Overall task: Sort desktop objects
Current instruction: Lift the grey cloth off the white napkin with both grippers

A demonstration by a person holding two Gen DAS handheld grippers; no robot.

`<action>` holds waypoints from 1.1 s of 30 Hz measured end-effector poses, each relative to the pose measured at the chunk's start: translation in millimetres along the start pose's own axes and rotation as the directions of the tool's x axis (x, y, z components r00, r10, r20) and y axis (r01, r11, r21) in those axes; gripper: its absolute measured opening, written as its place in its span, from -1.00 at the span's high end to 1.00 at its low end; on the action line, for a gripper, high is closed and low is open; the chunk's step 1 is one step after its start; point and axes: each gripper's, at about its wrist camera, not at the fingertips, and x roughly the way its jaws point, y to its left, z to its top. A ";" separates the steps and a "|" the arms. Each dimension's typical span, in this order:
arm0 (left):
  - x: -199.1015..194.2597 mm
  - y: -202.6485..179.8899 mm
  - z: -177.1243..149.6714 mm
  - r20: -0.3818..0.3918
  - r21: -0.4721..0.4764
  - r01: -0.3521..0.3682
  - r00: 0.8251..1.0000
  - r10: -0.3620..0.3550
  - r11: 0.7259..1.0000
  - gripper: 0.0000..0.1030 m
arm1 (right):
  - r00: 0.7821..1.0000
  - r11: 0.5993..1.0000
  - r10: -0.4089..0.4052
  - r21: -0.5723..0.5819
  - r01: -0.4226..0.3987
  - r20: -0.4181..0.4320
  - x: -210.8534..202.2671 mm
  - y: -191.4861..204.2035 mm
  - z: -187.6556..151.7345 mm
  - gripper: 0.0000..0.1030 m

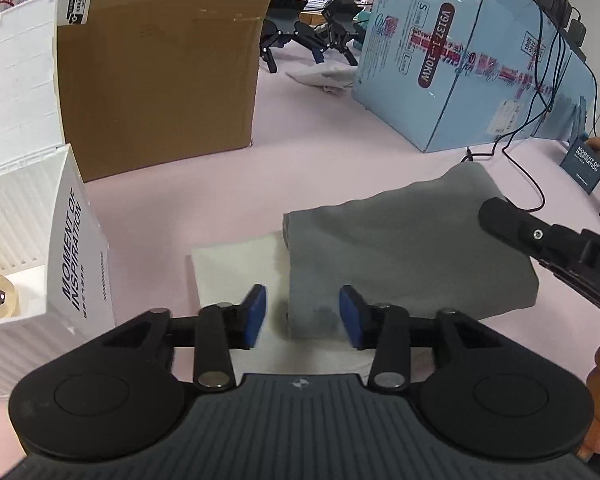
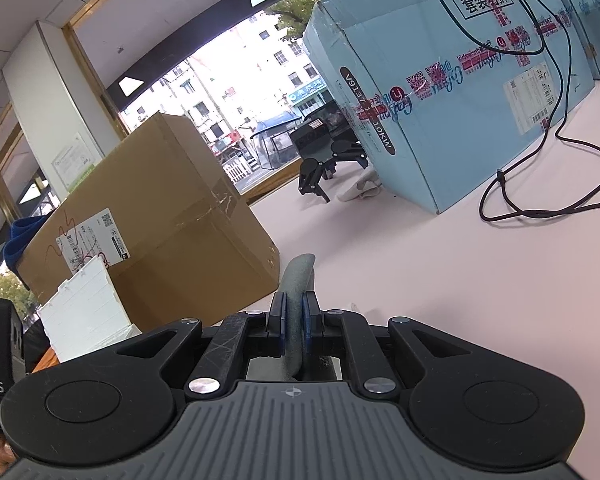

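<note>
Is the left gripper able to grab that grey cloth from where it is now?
Probably yes. The left gripper is open, with the near edge of the grey cloth right in front of its fingers and nothing between them. The right gripper already pinches the cloth's far side, which should not block it.

A matt grey cloth [image 1: 400, 256], soft and finely napped, lies on a smooth pale pink worktop [image 1: 220, 184] over a white paper sheet [image 1: 236, 264]. Nearby stand a ribbed white plastic box [image 1: 24, 216] and a brown cardboard carton [image 1: 160, 60] sealed with glossy tape.
</note>
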 end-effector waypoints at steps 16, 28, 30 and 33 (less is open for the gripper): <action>6.4 6.3 -3.6 0.001 -0.071 0.060 0.998 -0.060 0.996 0.82 | 0.999 1.000 -0.014 0.008 0.014 -0.030 6.0 -1.7 -3.2 0.84; -47.3 -0.2 6.0 0.178 -0.045 -0.059 0.982 0.066 0.997 0.82 | 0.999 0.999 0.035 -0.018 -0.035 0.021 -3.8 8.7 1.2 0.84; -58.4 0.8 8.1 0.199 -0.050 -0.056 0.978 0.065 0.997 0.82 | 0.998 0.999 0.039 -0.022 -0.038 0.043 -6.2 13.3 2.7 0.84; -78.0 3.8 10.4 0.240 -0.052 -0.063 0.968 0.073 0.997 0.82 | 0.996 0.998 0.066 -0.011 -0.066 0.058 -9.6 23.6 5.6 0.84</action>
